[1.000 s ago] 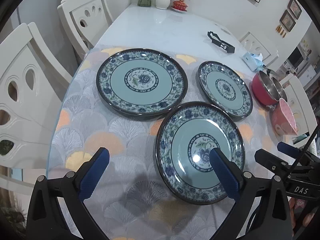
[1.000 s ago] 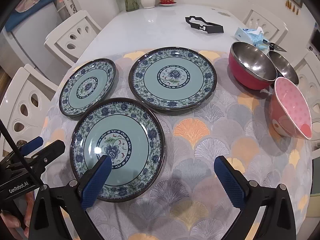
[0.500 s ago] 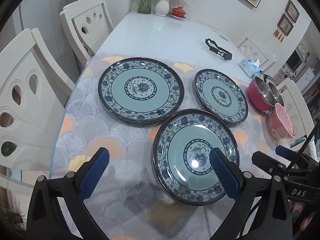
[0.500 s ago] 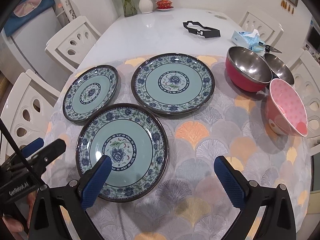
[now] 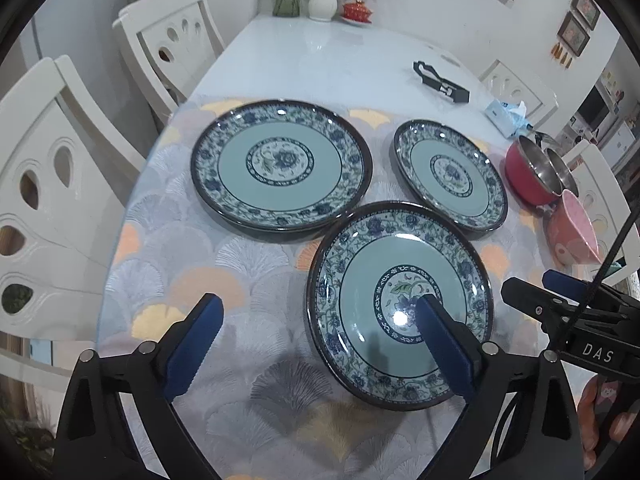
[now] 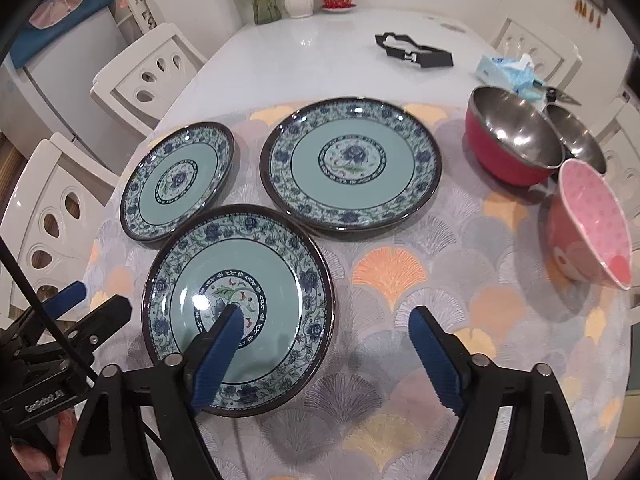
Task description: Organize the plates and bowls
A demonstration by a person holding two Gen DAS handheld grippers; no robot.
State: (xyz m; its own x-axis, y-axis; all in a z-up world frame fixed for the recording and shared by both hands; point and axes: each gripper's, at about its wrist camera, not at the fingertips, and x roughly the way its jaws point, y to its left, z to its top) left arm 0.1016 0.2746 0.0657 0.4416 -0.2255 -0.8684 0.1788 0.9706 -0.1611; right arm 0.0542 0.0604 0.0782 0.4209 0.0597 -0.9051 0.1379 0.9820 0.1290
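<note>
Near plate (image 6: 240,280) — glazed ceramic, on the surface below both grippers: stiff, heavy, slick, chippable (grip the raised rim). Right gripper (image 6: 320,354): jaws closing, nothing between. Left gripper (image 5: 316,348): jaws apart, empty. Bowls (image 6: 516,140) far right.

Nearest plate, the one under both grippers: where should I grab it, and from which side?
Take the nearest plate by its raised rim at the near edge, coming in low from the front. It lies flat on the tablecloth, so only the upturned lip offers a pinch. The right gripper, jaws closing with nothing gripped, already straddles that right-hand rim; the far side crowds two other plates.
</note>
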